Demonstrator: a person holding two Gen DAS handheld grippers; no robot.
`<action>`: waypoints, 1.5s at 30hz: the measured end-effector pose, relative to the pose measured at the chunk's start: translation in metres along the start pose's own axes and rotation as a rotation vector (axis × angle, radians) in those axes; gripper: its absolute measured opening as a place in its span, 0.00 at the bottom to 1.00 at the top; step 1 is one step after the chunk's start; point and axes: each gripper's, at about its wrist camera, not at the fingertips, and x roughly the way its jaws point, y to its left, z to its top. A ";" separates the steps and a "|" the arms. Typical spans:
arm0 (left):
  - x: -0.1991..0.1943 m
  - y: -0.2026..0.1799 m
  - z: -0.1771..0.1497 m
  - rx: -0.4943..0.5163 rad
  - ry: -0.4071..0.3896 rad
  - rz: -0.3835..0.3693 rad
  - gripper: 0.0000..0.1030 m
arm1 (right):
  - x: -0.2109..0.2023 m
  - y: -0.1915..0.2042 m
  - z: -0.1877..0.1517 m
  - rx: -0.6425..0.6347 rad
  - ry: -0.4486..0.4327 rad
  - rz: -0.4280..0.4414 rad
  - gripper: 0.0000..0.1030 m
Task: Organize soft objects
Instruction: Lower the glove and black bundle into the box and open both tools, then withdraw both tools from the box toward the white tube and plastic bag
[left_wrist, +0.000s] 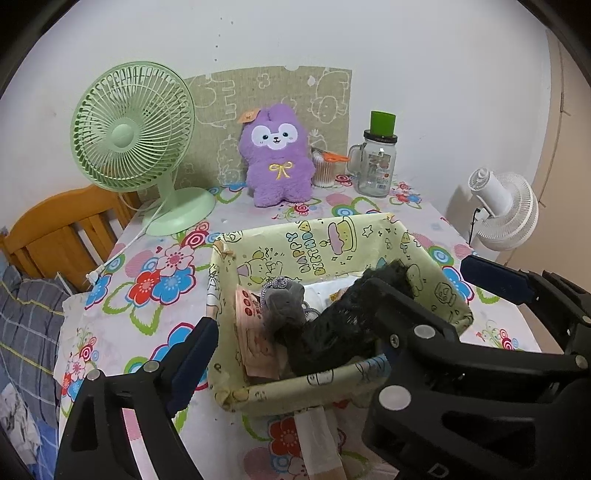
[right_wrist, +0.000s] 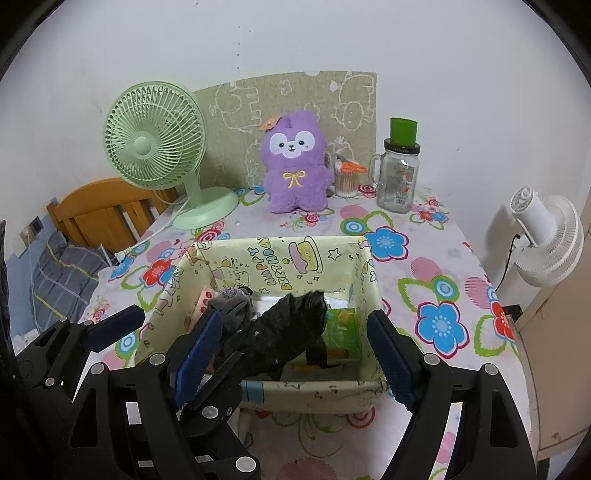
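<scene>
Because the floppy black cloth bundle already lay inside the yellow paper-lined box, you held your left gripper and right gripper wide, gripping nothing.

Black fuzzy soft item laid diagonally inside yellow birthday-print box; small grey plush tucked just beside it, at left wall.

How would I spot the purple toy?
Look to the back of the flowered table, against the wall. Between the green fan and the glass jar stands the purple plush, the only fluffy thing there, with a yellow bow.
</scene>
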 end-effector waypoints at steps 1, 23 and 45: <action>-0.002 0.000 -0.001 0.000 -0.003 0.000 0.89 | -0.002 0.000 -0.001 0.000 -0.003 0.000 0.81; -0.033 -0.010 -0.024 0.007 -0.037 0.000 0.92 | -0.037 0.003 -0.027 -0.009 -0.049 -0.010 0.86; -0.056 -0.014 -0.049 0.010 -0.059 -0.008 0.99 | -0.064 0.007 -0.052 -0.016 -0.074 -0.024 0.87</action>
